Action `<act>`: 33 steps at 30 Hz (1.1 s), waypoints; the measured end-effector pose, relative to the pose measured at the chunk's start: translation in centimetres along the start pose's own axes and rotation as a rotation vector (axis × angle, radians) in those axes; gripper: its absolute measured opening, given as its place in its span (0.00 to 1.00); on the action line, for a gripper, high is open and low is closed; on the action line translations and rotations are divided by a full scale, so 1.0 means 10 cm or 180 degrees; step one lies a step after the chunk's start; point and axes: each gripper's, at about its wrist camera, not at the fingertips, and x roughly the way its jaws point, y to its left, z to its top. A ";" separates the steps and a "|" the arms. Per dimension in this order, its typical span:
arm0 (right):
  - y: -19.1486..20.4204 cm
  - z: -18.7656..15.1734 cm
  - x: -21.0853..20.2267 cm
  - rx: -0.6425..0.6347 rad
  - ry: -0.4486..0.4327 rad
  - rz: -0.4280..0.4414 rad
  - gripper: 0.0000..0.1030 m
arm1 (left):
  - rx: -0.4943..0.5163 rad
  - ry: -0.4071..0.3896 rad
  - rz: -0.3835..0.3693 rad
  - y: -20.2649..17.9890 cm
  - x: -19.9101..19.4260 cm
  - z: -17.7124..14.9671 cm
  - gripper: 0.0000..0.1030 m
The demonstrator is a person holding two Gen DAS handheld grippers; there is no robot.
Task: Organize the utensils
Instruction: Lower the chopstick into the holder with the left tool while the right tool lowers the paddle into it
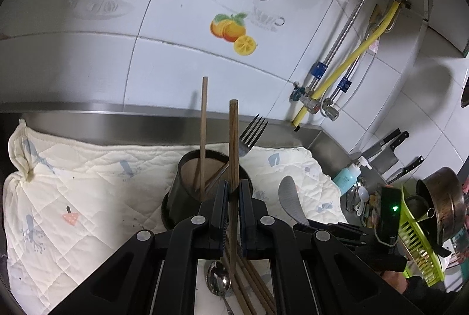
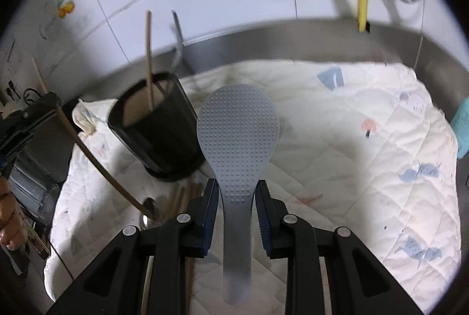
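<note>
My left gripper [image 1: 233, 191] is shut on a brown chopstick [image 1: 233, 156] and holds it upright just in front of the black utensil cup [image 1: 178, 191]. The cup holds another chopstick [image 1: 203, 124] and a fork [image 1: 252, 134]. Below the left gripper lie several chopsticks [image 1: 252, 285] and a metal spoon [image 1: 218, 281]. My right gripper [image 2: 236, 197] is shut on a grey rice paddle [image 2: 237, 133], held above the cloth to the right of the cup [image 2: 158, 127]. The paddle also shows in the left wrist view [image 1: 288, 197].
A white quilted cloth [image 1: 73, 183] covers the steel counter. The tiled wall stands behind. At the right are a blue soap bottle [image 1: 348, 175], knives [image 1: 390, 147], a green dish rack [image 1: 416, 250] and a pot [image 1: 445, 197]. Pipes [image 1: 346, 62] run down the wall.
</note>
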 end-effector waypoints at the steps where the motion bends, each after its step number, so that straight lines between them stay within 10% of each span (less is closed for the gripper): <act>1: 0.02 0.03 0.00 -0.0008 -0.0038 0.0019 0.28 | 0.0007 -0.0014 -0.0007 -0.01 -0.01 0.02 0.06; 33: 0.76 0.93 0.14 -0.0361 -0.0904 0.0687 0.28 | 0.0464 -0.0613 0.0303 -0.12 0.04 1.02 0.06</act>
